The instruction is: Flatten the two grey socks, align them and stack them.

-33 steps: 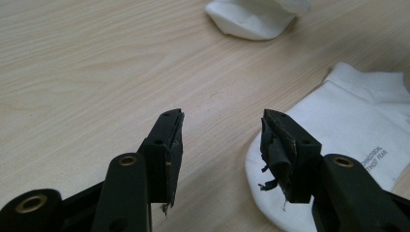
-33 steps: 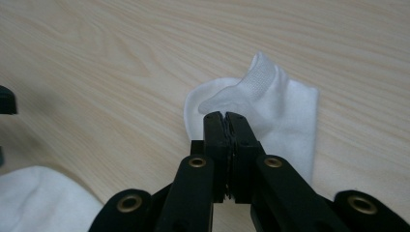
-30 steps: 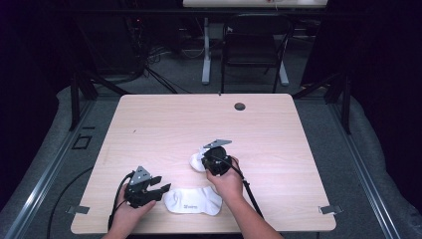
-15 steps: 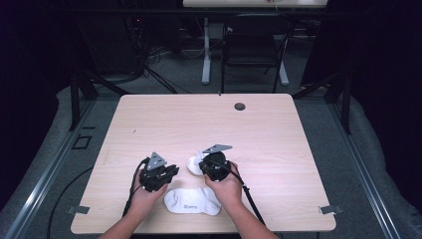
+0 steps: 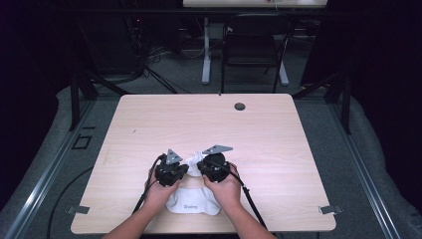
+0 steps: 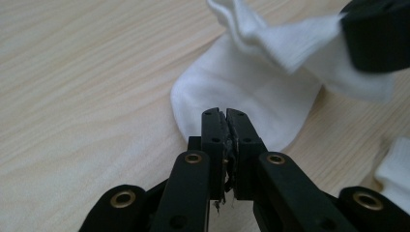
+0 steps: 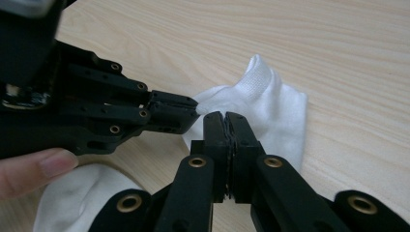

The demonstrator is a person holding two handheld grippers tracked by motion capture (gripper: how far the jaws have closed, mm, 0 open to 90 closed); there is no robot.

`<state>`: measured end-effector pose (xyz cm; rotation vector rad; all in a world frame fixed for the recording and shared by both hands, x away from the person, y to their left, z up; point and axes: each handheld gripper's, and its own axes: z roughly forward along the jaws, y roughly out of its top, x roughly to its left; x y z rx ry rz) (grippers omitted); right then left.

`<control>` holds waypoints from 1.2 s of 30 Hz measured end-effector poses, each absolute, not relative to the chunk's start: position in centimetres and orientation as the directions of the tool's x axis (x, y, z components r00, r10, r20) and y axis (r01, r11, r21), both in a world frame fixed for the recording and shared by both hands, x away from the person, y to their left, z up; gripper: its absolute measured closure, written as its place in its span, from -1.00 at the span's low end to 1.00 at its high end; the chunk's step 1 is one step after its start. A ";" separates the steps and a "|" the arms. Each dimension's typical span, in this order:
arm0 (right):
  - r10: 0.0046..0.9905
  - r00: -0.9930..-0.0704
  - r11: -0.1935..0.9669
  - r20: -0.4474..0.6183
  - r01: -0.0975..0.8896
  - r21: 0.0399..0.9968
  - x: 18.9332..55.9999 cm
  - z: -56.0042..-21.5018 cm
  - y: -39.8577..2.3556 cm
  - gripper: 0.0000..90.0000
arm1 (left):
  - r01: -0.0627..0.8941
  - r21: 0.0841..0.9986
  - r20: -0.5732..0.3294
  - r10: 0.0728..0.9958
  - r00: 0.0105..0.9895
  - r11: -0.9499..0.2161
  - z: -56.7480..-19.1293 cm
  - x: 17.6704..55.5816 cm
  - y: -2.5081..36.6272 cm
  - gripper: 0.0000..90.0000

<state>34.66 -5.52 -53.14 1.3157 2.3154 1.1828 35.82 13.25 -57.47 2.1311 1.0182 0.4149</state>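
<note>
A small white sock [image 5: 195, 160] lies on the wooden table [image 5: 199, 119] between my two grippers. My right gripper [image 5: 201, 168] is shut on its cuff and holds that part lifted, as the left gripper view shows [image 6: 377, 34]. The jaws of my left gripper [image 5: 185, 169] have just been closing and now pinch the sock's [image 6: 241, 92] near edge. In the right gripper view the left gripper [image 7: 191, 111] meets the sock [image 7: 270, 111] beside my right gripper [image 7: 225, 118]. A second white sock [image 5: 194, 203] lies flat near the front edge, below both hands.
A dark round grommet [image 5: 240, 106] sits near the table's far edge. A black chair [image 5: 251, 47] and a table leg stand beyond it. Cables trail from both grippers off the front edge. A thumb [image 7: 34, 169] shows by the second sock [image 7: 82, 203].
My left gripper has moved right, from the front left of the table to the sock, and its jaws went from wide open to shut. The right gripper stayed in place.
</note>
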 end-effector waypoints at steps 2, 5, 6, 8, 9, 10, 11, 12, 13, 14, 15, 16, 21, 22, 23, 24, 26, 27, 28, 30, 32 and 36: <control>0.800 -0.572 0.271 0.183 0.616 0.740 34.6 -53.0 -5.7 0.97 | 0.545 0.720 -0.017 0.773 0.634 -0.431 -57.7 35.9 13.4 0.92; 0.804 -0.564 0.256 0.188 0.614 0.746 34.6 -52.7 -6.0 0.97 | 0.549 0.715 -0.016 0.775 0.632 -0.433 -57.8 35.9 13.8 0.92; 0.805 -0.564 0.255 0.185 0.610 0.751 34.6 -52.5 -6.2 0.97 | 0.550 0.714 -0.016 0.776 0.631 -0.433 -57.8 36.0 13.9 0.92; 0.808 -0.561 0.253 0.183 0.609 0.752 34.6 -52.4 -6.5 0.97 | 0.550 0.718 -0.022 0.776 0.630 -0.426 -57.9 36.0 14.1 0.92; 0.812 -0.553 0.241 0.187 0.609 0.756 34.7 -52.2 -6.9 0.97 | 0.550 0.718 -0.025 0.775 0.631 -0.425 -57.9 36.1 14.2 0.92; 0.816 -0.546 0.231 0.192 0.612 0.757 34.7 -52.2 -7.1 0.97 | 0.551 0.716 -0.023 0.774 0.632 -0.429 -57.9 36.1 14.3 0.92; 0.816 -0.545 0.231 0.192 0.612 0.757 34.7 -52.1 -7.4 0.97 | 0.548 0.718 -0.021 0.774 0.633 -0.429 -57.9 36.1 14.4 0.92; 0.821 -0.536 0.219 0.196 0.614 0.758 34.7 -52.0 -7.6 0.97 | 0.550 0.719 -0.023 0.776 0.630 -0.426 -57.9 36.1 14.5 0.92; 0.824 -0.532 0.218 0.194 0.614 0.759 34.7 -51.9 -8.0 0.97 | 0.553 0.718 -0.027 0.777 0.628 -0.423 -57.9 36.2 14.7 0.93; 0.827 -0.527 0.213 0.192 0.612 0.761 34.7 -51.8 -8.3 0.97 | 0.551 0.722 -0.026 0.779 0.626 -0.419 -58.0 36.2 14.8 0.93; 0.830 -0.523 0.210 0.192 0.613 0.762 34.7 -51.8 -8.7 0.97 | 0.554 0.721 -0.030 0.780 0.625 -0.416 -58.0 36.3 15.0 0.93; 0.834 -0.517 0.206 0.193 0.615 0.761 34.7 -51.7 -9.0 0.97 | 0.556 0.720 -0.034 0.780 0.625 -0.414 -58.0 36.3 15.1 0.93; 0.849 -0.490 0.185 0.200 0.629 0.755 34.6 -52.3 -10.5 0.97 | 0.561 0.717 -0.050 0.773 0.633 -0.413 -58.0 36.5 15.4 0.93; 0.852 -0.482 0.179 0.205 0.636 0.751 34.5 -52.5 -10.6 0.97 | 0.562 0.717 -0.053 0.772 0.633 -0.412 -58.0 36.5 15.4 0.93; 0.854 -0.478 0.178 0.205 0.638 0.749 34.5 -52.8 -10.9 0.97 | 0.560 0.720 -0.053 0.772 0.634 -0.410 -58.0 36.5 15.4 0.93; 0.854 -0.476 0.176 0.207 0.640 0.748 34.5 -53.0 -11.1 0.97 | 0.560 0.718 -0.053 0.769 0.637 -0.414 -58.0 36.5 15.4 0.93; 0.861 -0.462 0.167 0.213 0.653 0.739 34.5 -53.5 -11.4 0.97 | 0.556 0.719 -0.050 0.768 0.639 -0.416 -58.0 36.5 15.4 0.93; 0.864 -0.455 0.163 0.214 0.656 0.737 34.5 -53.8 -11.5 0.97 | 0.556 0.720 -0.049 0.768 0.639 -0.416 -58.0 36.5 15.4 0.93; 0.864 -0.453 0.159 0.220 0.659 0.735 34.6 -53.9 -11.6 0.97 | 0.555 0.719 -0.047 0.767 0.640 -0.419 -58.0 36.5 15.4 0.93; 0.870 -0.443 0.159 0.215 0.667 0.728 34.6 -54.4 -11.9 0.97 | 0.556 0.719 -0.048 0.767 0.639 -0.418 -58.0 36.5 15.5 0.93; 0.873 -0.436 0.157 0.218 0.674 0.722 34.7 -54.8 -12.2 0.97 | 0.557 0.715 -0.047 0.766 0.641 -0.422 -57.9 36.6 15.5 0.93; 0.879 -0.420 0.148 0.227 0.692 0.707 34.8 -55.5 -12.7 0.97 | 0.559 0.712 -0.044 0.768 0.639 -0.424 -57.9 36.5 15.8 0.93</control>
